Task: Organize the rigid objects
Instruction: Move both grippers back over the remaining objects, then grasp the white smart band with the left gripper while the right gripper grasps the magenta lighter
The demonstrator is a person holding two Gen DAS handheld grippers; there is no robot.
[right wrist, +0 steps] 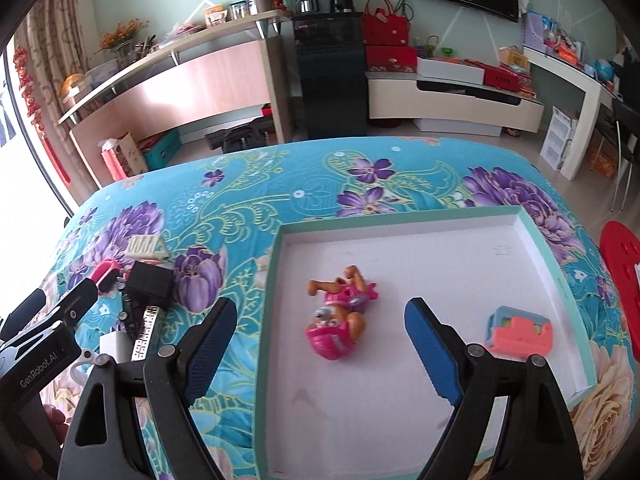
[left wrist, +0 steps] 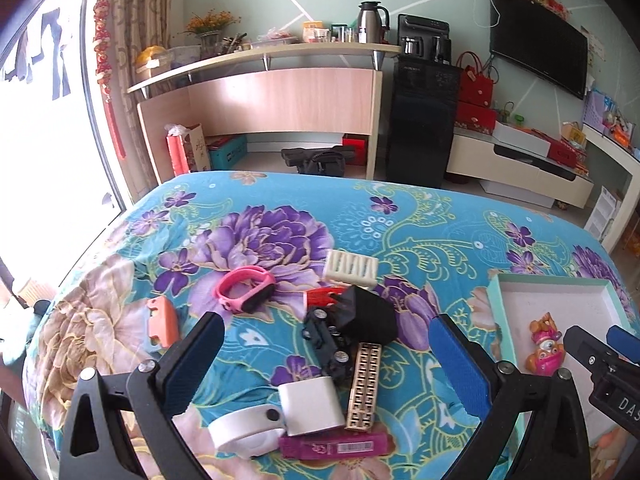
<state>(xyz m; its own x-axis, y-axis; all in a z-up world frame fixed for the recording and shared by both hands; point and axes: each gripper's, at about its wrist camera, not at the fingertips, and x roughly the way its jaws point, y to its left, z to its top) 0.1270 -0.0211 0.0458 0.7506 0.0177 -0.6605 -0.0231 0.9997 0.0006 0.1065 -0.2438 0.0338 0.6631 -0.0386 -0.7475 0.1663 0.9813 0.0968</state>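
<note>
A heap of small items lies on the floral cloth in the left wrist view: a black toy car (left wrist: 326,344), a black block (left wrist: 366,318), a gold strip (left wrist: 363,386), a white box (left wrist: 310,404), a white round case (left wrist: 244,428) and a magenta packet (left wrist: 334,445). My left gripper (left wrist: 326,340) hangs open above this heap, empty. A pink watch (left wrist: 246,290), an orange piece (left wrist: 162,326) and a cream ribbed block (left wrist: 351,268) lie around it. My right gripper (right wrist: 320,318) stands open over the shallow white tray (right wrist: 540,240), above a pink toy dog (right wrist: 338,322). A coral and blue block (right wrist: 520,330) lies in the tray.
The tray (left wrist: 496,304) sits right of the heap on the table. A red round thing (right wrist: 620,276) lies off the table's right edge. Behind the table stand a wooden desk (left wrist: 280,100), a black cabinet (left wrist: 424,116) and a low TV stand (left wrist: 516,168).
</note>
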